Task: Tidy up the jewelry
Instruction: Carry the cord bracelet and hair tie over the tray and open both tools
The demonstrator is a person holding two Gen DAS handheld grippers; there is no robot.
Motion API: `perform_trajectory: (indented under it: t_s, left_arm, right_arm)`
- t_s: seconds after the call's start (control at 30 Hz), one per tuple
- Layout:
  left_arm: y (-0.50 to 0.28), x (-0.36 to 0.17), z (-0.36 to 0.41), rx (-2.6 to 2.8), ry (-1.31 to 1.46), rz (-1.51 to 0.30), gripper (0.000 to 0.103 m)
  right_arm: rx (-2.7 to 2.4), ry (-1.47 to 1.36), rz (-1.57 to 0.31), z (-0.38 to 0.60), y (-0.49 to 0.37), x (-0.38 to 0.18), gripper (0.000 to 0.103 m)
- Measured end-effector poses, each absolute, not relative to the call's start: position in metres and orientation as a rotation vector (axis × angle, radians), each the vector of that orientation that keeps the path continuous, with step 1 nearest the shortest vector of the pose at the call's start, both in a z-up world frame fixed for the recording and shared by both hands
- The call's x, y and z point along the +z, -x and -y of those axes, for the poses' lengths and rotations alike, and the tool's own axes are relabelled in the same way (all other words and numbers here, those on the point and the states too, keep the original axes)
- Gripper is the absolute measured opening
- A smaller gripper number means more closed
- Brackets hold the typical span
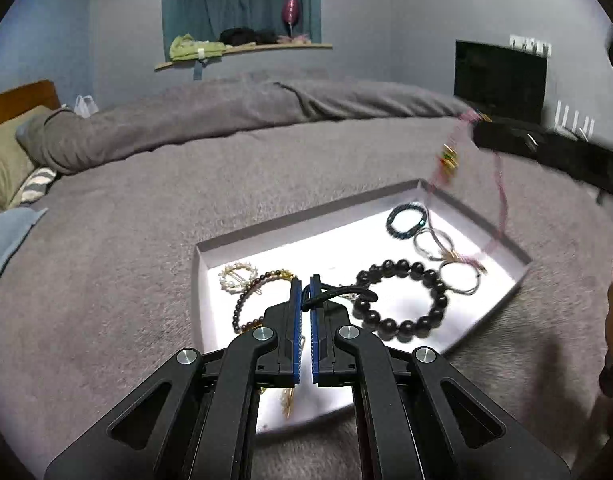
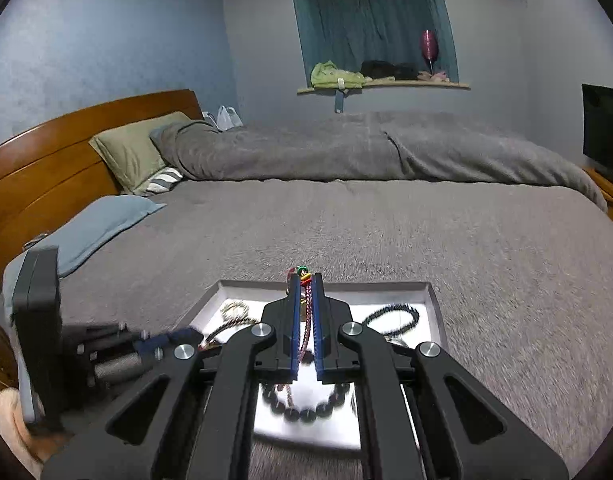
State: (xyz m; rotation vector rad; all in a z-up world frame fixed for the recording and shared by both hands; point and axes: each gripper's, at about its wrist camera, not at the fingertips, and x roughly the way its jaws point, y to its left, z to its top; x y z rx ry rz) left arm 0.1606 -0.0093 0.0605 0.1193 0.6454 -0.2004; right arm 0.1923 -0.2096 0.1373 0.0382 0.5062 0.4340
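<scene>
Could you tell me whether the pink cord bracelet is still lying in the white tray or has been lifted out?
Lifted out: the pink cord bracelet hangs from the right gripper, dangling above the white tray.

pink cord (image 1: pixel 500 196) beyond left gripper (image 1: pixel 305 288) motion-blurred; tray (image 1: pixel 210 246) near corner hidden beneath gripper; bead bracelet (image 2: pixel 306 410) blurred.

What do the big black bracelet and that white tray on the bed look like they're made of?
Large black beaded bracelet: round beads with a soft sheen, perhaps polished stone, wood or glass; the look leaves it open. Shallow white tray: thin, straight, sharply folded walls with a matte surface, so probably cardboard, like a box lid.
</scene>
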Motion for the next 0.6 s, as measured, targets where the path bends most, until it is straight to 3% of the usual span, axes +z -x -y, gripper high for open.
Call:
perform_trajectory:
  t_s: [0.5,0.57,0.6]
  left_arm:
    - [-0.187,0.021,0.016,-0.251,-0.155,-0.801,0.006]
    - [-0.185,0.022,0.013,-0.273,-0.145,-0.808,0.026]
    - [-0.183,0.022,0.012,-0.282,-0.148,-0.813,0.044]
  right_arm:
    - [0.425,-0.077,-0.715,0.175,-0.286,0.09,0.005]
    - [0.41,-0.054,-0.741,0.171,-0.291,0.086,0.005]
    - [0.401,-0.043,-0.749,0.169,-0.293,0.085,0.005]
